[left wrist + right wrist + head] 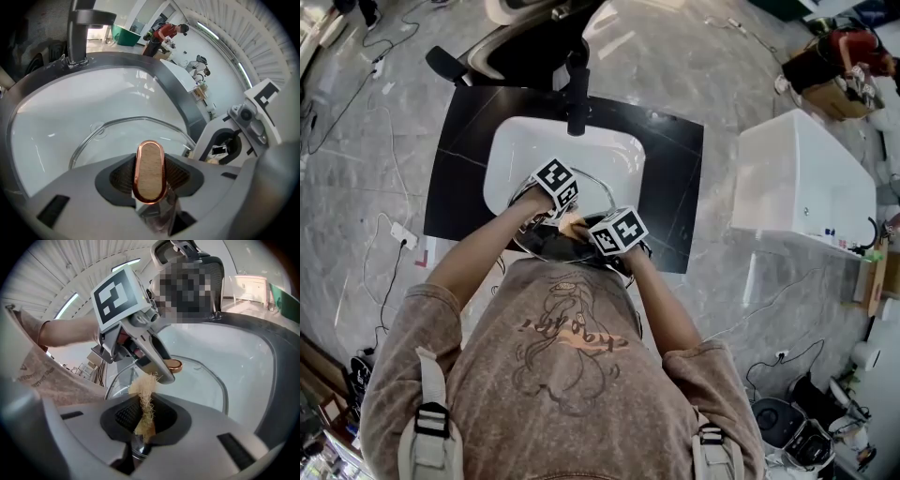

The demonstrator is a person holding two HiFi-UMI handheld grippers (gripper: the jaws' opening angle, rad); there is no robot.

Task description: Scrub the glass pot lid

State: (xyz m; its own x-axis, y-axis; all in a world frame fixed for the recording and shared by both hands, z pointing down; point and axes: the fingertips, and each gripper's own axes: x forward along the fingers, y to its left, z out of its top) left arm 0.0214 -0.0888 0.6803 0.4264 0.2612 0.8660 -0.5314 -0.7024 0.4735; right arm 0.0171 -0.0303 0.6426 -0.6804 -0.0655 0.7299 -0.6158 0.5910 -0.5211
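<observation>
The left gripper (151, 182) clamps the knob (150, 169) of the glass pot lid (123, 138); just beside it, the right gripper (146, 419) pinches a fibrous scrubber (144, 391).

Premises present as a test or demonstration hall, not a home kitchen. A white washbasin (511, 155) with a black tap (577, 98) sits in a black countertop (455, 192) standing alone on an open grey marble-pattern floor (712, 75). A power strip (404, 237) and loose cables lie across that floor. A white cabinet (802, 178) stands apart to one side, an office chair (213, 282) behind the basin. Overhead is a ribbed white ceiling (234, 37) with strip lights (241, 72). A person in red (166, 33) stands at a bench in the background.
</observation>
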